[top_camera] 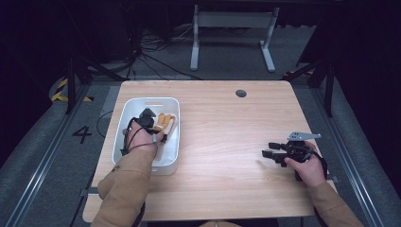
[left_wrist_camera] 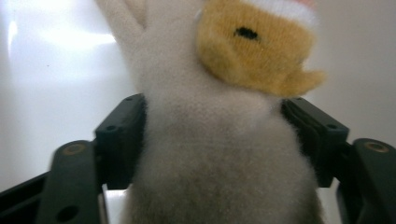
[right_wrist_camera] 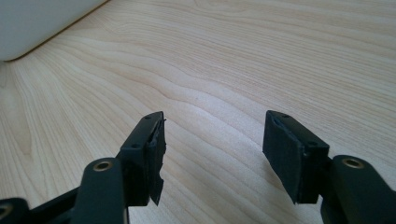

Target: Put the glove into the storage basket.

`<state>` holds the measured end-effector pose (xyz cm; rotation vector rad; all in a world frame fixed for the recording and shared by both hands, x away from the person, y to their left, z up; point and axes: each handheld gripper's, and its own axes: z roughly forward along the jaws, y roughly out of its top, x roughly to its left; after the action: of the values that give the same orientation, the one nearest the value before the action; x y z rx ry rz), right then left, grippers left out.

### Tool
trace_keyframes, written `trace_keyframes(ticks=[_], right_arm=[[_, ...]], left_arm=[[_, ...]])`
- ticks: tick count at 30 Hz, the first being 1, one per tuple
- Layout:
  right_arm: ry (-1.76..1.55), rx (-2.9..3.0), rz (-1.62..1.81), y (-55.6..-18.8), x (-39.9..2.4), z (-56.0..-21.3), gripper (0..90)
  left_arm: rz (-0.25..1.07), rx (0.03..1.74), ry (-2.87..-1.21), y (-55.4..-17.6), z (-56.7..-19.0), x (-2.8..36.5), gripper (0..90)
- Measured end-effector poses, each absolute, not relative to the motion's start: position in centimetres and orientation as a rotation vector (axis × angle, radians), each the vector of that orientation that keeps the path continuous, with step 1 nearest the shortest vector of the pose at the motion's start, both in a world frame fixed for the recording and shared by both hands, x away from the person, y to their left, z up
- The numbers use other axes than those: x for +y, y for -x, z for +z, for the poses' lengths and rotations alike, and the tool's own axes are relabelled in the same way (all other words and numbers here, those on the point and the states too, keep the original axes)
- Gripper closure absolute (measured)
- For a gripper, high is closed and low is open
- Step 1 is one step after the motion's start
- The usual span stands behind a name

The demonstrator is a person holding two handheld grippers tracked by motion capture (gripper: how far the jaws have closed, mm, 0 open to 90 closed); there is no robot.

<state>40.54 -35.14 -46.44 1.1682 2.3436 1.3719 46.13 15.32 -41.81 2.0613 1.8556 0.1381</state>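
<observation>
Near right on the wooden counter [top_camera: 222, 142], the right tongs [right_wrist_camera: 212, 140] rest with jaws spread wide, bare wood between them. Farther left, the left tongs [left_wrist_camera: 212, 135] reach into the white tray [top_camera: 124, 118], jaws wide either side of a fuzzy cream glove [left_wrist_camera: 210, 154]; whether the pads press it I cannot tell. The glove carries a mustard-yellow patch with a black dot and lies inside the tray.

The soft fluffy glove [left_wrist_camera: 210, 154] is cream white, with a mustard yellow knitted patch [left_wrist_camera: 254, 51] that has one small black dot. The rectangular plastic tray [top_camera: 124, 113] is plain white. The wooden table top [top_camera: 227, 132] is light beige with a brown wavy grain. Both grippers are black, and the person's sleeves [top_camera: 125, 189] are tan brown
</observation>
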Motion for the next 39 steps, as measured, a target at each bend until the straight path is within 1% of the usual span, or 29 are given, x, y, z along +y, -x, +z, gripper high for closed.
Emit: trace_keyframes(ticks=[1,2,4,18,19,24,30,34,39], right_arm=[[-1.168,2.344,1.372,-40.5,-35.1,-46.4,39.9],[-1.168,2.344,1.373,-40.5,-35.2,-46.4,39.9],[-1.165,2.347,1.375,-40.5,-35.2,-46.4,40.0],[-1.154,2.351,1.39,-40.5,-35.1,-46.4,39.9],[-1.154,2.351,1.386,-40.5,-35.1,-46.4,39.9],[-1.156,2.349,1.389,-40.5,-35.2,-46.4,39.9],[-1.155,2.348,1.387,-40.5,-35.2,-46.4,39.9],[-1.154,2.348,1.384,-40.5,-35.2,-46.4,39.9],[-1.154,2.346,1.386,-40.5,-35.4,-46.3,39.9]], left_arm=[[0.138,1.856,-2.061,-46.1,-41.8,15.3,22.9],[0.139,1.87,-2.067,-46.1,-41.8,15.3,22.9],[0.137,1.891,-2.073,-46.1,-41.9,15.0,18.5],[0.178,1.848,-2.086,-46.2,-41.8,14.9,19.6],[0.201,1.825,-2.096,-46.3,-41.5,14.9,19.7],[0.226,1.809,-2.096,-46.2,-40.8,14.9,19.5],[0.277,1.736,-2.111,-45.9,-38.1,15.0,19.6],[0.29,1.698,-2.132,-45.8,-37.4,15.0,19.7],[0.301,1.588,-2.172,-45.4,-36.3,15.0,22.1]])
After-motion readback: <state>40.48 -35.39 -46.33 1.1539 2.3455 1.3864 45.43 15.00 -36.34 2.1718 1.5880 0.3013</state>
